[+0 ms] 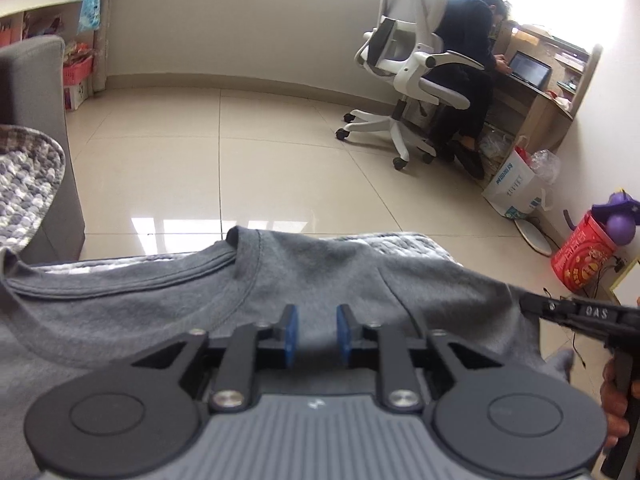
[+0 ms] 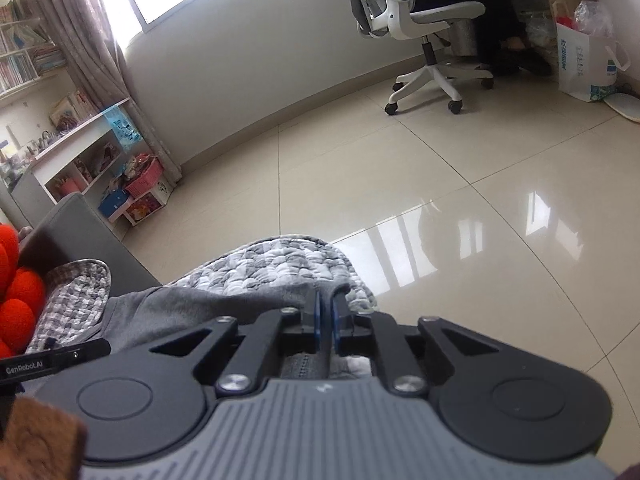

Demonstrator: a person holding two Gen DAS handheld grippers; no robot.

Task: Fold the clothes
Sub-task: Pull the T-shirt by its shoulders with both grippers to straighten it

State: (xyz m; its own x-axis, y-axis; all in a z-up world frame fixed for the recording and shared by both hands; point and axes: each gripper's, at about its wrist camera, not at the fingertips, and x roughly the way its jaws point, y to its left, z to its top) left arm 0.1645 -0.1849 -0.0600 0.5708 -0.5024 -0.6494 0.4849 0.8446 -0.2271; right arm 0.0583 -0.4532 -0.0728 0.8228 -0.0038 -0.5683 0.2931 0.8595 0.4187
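Glossy tiles run beyond the quilted cushion where the grey T-shirt lies spread under my left claw, its jaws partly apart, pinching nothing. My right claw is nearly closed at the shirt's edge, though I cannot tell if cloth is caught; I should confirm both grips before lifting evenly.

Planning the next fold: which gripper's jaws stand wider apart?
The left gripper: its blue pads stand clearly apart over the grey T-shirt, while the right gripper shows only a narrow slit.
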